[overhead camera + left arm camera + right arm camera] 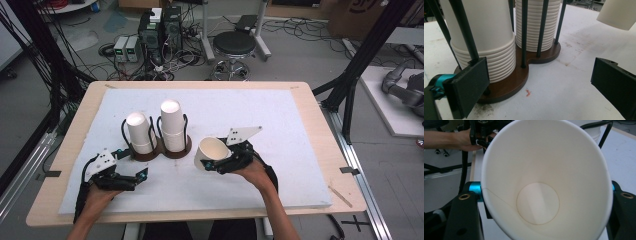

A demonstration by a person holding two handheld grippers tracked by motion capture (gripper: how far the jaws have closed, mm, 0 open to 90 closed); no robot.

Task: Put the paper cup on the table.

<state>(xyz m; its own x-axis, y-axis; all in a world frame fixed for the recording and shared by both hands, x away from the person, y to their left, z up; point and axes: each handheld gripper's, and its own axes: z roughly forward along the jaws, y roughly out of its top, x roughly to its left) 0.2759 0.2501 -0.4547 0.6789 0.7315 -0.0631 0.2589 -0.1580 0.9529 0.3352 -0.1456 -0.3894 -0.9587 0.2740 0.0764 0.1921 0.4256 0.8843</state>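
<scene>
At the left, the left gripper (141, 174) is held with jaws spread and empty beside the brown cup holder (150, 154), where two stacks of paper cups (139, 132) stand. To the right, one paper cup (210, 152) is clamped, tilted above the table, by the right gripper (223, 165). Carrying is judged underway; placing it on a stack would need alignment.

One loose paper cup (211, 152), two cup stacks (140, 132) (172, 125), one double holder (176, 153), two grippers (142, 175) (212, 166).
</scene>
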